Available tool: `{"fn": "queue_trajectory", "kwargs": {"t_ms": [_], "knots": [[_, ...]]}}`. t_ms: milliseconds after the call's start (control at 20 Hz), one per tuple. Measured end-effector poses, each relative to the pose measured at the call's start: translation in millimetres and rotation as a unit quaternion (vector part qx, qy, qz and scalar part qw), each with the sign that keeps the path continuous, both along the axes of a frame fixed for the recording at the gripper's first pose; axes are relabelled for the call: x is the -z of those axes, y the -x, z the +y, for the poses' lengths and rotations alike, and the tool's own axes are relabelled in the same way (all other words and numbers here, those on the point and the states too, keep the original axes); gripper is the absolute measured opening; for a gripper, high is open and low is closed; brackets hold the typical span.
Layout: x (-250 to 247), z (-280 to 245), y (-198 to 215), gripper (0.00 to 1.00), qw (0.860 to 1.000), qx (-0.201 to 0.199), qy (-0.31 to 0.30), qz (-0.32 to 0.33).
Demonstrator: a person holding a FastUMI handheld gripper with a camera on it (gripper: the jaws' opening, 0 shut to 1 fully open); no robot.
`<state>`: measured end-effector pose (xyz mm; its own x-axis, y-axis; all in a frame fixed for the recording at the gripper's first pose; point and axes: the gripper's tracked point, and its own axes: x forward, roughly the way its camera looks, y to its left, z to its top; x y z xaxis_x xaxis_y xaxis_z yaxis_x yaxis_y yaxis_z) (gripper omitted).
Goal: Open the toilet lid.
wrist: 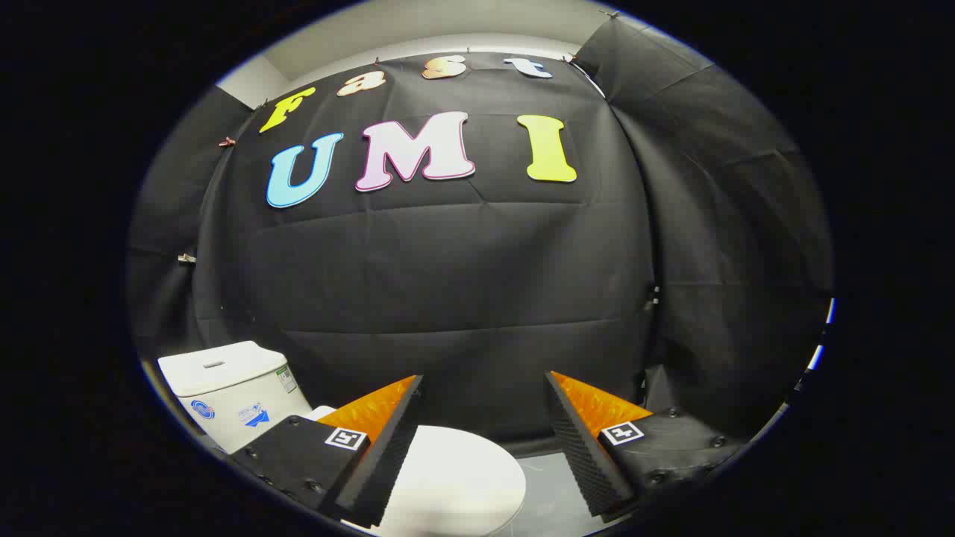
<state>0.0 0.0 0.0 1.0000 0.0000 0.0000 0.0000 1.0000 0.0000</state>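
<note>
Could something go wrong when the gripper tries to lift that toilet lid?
Maybe. The lid lies flat and smooth, so the fingers may slip off its rounded edge. The open gripper hangs above it, touching nothing, and its left finger hides part of the lid. A lid swung up fast might bang the tank behind it.

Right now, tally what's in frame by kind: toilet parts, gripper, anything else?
Toilet tank: 1, white, beyond the left finger
Toilet lid: 1, white, down, below and between the fingers
Stickers on the tank: 3
Gripper: 1, fingers apart, holding nothing
Floor: 1 grey patch ahead of the lid
Total: 7
</note>
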Motion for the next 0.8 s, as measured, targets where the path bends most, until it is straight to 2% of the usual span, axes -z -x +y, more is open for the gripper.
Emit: {"fn": "queue_trajectory", "kwargs": {"t_ms": [800], "knots": [[0.6,0.4,0.0,0.98,1.0,-0.002,-0.002,0.001]]}}
